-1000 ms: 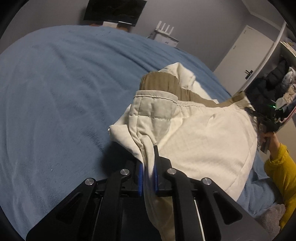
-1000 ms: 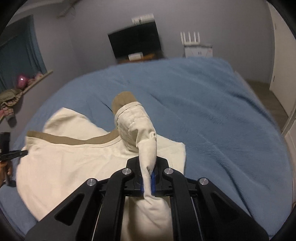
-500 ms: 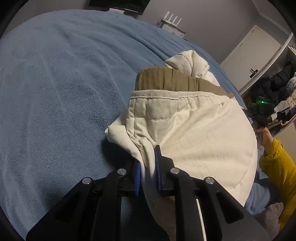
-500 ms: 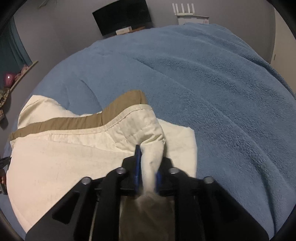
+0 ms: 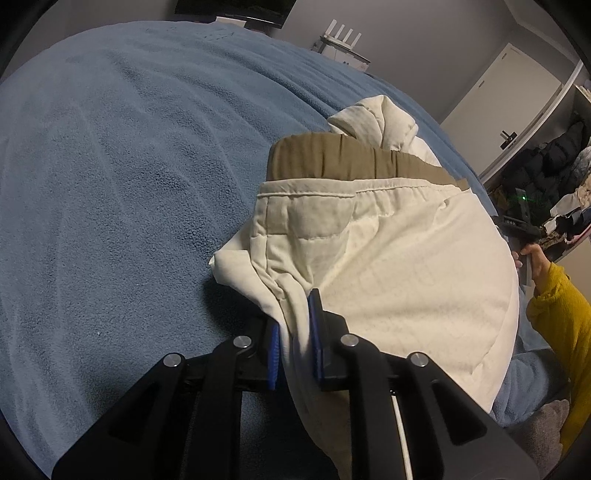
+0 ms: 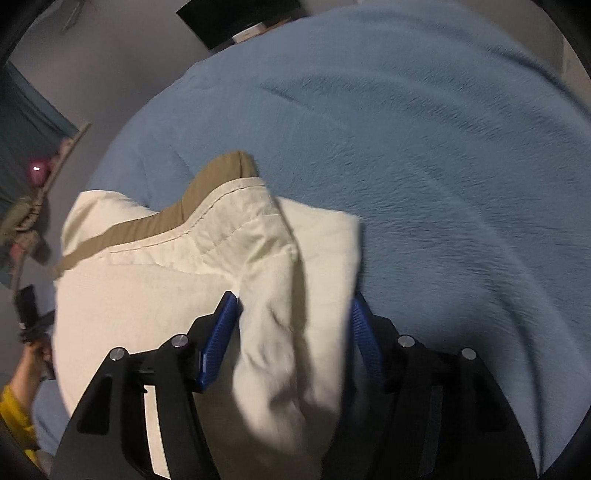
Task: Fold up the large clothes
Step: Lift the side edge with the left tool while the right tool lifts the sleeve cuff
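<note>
Left gripper (image 5: 294,332), bottom centre: black linkage, ribbed blue pads, clamped on a thin bunched fold of cream garment (image 5: 399,266). Right gripper (image 6: 295,332), bottom centre: same build, jaws spread wide, cloth lying loose between, gripped by neither pad. Cream garment: soft woven cotton, stitched hem, tan ribbed band (image 5: 354,160), lying mid-frame on blue blanket (image 5: 129,166), fleecy, faintly creased. Lower garment edge cut off behind grippers. Right view motion-blurred. Dark screen (image 6: 236,18) at top edge, partly cropped.
</note>
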A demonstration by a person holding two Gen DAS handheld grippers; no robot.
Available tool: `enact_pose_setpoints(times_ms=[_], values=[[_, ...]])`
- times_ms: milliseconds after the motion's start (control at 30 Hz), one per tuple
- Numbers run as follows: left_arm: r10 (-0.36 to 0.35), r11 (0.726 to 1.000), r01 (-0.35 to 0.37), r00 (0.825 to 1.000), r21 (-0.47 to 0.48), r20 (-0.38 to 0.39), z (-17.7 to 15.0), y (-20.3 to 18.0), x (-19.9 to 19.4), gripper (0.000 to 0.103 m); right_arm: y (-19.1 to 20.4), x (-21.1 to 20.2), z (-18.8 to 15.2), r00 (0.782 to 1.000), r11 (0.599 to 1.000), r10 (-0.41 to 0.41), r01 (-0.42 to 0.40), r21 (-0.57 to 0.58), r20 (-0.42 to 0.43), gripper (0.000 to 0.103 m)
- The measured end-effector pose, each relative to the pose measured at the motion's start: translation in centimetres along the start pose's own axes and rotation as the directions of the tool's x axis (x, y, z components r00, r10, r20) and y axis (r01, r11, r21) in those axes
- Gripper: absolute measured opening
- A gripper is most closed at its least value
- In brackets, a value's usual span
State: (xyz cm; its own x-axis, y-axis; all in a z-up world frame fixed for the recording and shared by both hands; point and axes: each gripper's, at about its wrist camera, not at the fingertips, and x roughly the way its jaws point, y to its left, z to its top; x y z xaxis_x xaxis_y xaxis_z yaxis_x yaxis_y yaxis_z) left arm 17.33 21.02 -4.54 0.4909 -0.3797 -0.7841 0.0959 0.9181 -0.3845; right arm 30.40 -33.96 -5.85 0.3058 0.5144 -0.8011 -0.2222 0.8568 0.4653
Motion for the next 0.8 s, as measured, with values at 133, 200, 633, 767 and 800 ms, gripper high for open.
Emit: enact_pose_setpoints(times_ms=[133, 200, 633, 767, 800], values=[[0.001, 1.000, -0.001, 1.000, 0.002, -0.012, 0.1, 0.1, 0.6, 0.017, -0.4, 1.7, 1.5, 0.998, 0.998, 0.065, -0.064, 0.026, -0.009, 0.050], [0.000, 1.000, 0.000, 1.000, -0.005, -0.019, 0.1, 0.3, 1.0, 0.018, 0.2, 2.0, 1.3, 0.997, 0.997, 0.072, -0.072, 0.004, 0.007, 0.034], [-0.068, 0.994, 0.058, 0.991, 0.089, 0.113, 0.0, -3.1, -3.4, 0.008, 9.9, -10.4, -6.8, 0.888, 0.947, -0.173, 0.269, -0.174, 0.427, 0.005], [-0.101, 0.989, 0.083, 0.982, 0.119, 0.157, -0.4, -4.4, -5.5, 0.008, 11.6, -14.2, -9.9, 0.846, 0.945, -0.182, 0.291, -0.147, 0.501, 0.004], [-0.120, 0.987, 0.100, 0.978, 0.123, 0.170, -0.4, -4.9, -6.3, 0.008, 12.1, -15.3, -10.7, 0.834, 0.942, -0.183, 0.299, -0.149, 0.520, 0.003]])
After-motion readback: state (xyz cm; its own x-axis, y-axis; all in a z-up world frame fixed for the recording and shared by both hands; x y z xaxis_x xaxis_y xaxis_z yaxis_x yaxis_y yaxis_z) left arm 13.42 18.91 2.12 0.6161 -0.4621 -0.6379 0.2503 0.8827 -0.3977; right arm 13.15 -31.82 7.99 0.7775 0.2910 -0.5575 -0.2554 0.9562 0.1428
